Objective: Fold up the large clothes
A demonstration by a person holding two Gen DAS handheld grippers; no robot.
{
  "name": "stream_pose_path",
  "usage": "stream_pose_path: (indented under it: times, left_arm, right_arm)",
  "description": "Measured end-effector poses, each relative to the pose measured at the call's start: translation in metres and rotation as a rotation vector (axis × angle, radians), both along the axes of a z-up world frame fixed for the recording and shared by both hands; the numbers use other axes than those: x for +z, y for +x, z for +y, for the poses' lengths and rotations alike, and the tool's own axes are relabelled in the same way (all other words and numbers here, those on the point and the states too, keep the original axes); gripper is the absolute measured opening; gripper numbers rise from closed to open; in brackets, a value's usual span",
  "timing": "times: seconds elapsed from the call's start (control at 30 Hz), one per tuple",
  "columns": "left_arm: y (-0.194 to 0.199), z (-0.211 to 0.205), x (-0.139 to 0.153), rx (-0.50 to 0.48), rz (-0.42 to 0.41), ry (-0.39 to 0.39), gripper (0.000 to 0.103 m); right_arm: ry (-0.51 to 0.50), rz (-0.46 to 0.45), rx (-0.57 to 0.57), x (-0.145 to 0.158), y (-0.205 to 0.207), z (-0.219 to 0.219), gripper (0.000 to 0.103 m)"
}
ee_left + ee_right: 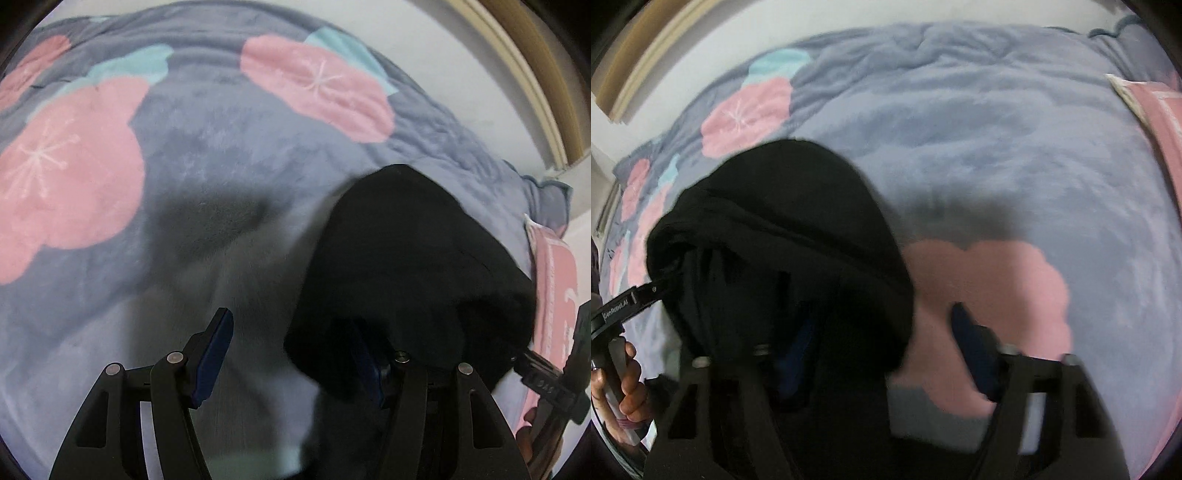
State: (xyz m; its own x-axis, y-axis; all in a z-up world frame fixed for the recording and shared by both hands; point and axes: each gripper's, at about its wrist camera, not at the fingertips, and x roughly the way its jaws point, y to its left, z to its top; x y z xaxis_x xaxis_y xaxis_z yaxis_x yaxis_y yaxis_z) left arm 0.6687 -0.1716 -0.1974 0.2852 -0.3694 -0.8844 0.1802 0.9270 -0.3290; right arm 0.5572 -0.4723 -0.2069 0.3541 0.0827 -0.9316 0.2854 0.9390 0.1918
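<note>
A black garment lies bunched on a grey-blue blanket with pink flowers. In the left wrist view it drapes over my right finger, while my left finger is bare; my left gripper stands open. In the right wrist view the same garment covers my left finger, and my right finger is bare; my right gripper stands open over the blanket. The garment hangs between the two grippers.
A pink and white cloth lies at the blanket's right edge, also seen in the right wrist view. A white wall with a wooden frame is behind. The other gripper and a hand show at the left.
</note>
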Motion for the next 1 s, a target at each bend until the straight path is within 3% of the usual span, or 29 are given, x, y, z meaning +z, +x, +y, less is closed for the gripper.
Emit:
stream_pose_path:
  times: [0.03,0.07,0.13,0.27,0.33,0.47,0.5,0.57,0.63,0.73,0.77,0.87,1.0]
  left_arm:
    - [0.003,0.000,-0.002,0.003,-0.005,-0.011,0.047]
    - [0.005,0.002,-0.003,-0.007,-0.006,-0.036,0.011]
    - [0.005,0.009,0.008,-0.012,-0.029,-0.085,0.009]
    - [-0.020,0.047,0.059,-0.053,-0.129,-0.278,0.011]
    - [-0.030,0.051,0.062,-0.083,-0.136,-0.273,0.012]
    - [-0.013,0.035,-0.011,-0.111,0.037,-0.106,0.014]
    - [-0.008,0.031,-0.032,-0.119,0.082,-0.101,0.014]
    - [-0.005,0.030,-0.041,-0.130,0.080,-0.127,0.015]
    - [-0.007,0.032,-0.034,-0.148,0.071,-0.137,0.019]
    - [-0.018,0.040,-0.018,-0.185,0.049,-0.102,0.047]
    - [-0.025,0.045,-0.011,-0.190,0.031,-0.090,0.049]
    - [-0.042,0.068,0.019,-0.209,-0.021,-0.092,0.050]
    - [-0.048,0.075,0.065,-0.226,-0.128,-0.165,0.054]
  right_arm:
    - [-0.024,0.008,0.007,-0.003,0.004,0.002,0.027]
    - [-0.064,-0.010,0.004,0.001,0.004,0.003,0.020]
    - [-0.080,-0.103,-0.007,0.024,-0.008,-0.005,0.010]
    - [-0.045,-0.232,0.000,0.056,-0.041,-0.021,0.010]
    - [-0.055,-0.235,0.016,0.049,-0.047,-0.020,0.010]
    - [0.018,-0.095,-0.018,-0.018,-0.028,-0.027,0.011]
    - [0.046,-0.075,-0.023,-0.030,-0.026,-0.031,0.011]
    - [0.091,-0.062,-0.034,-0.043,-0.025,-0.035,0.017]
    - [0.099,-0.061,-0.027,-0.038,-0.029,-0.037,0.027]
    - [0.073,-0.045,-0.006,-0.020,-0.043,-0.043,0.051]
    - [0.068,-0.048,0.006,-0.014,-0.048,-0.043,0.055]
    - [0.058,-0.080,0.062,0.016,-0.073,-0.043,0.057]
    - [0.060,-0.181,0.106,0.060,-0.080,-0.029,0.057]
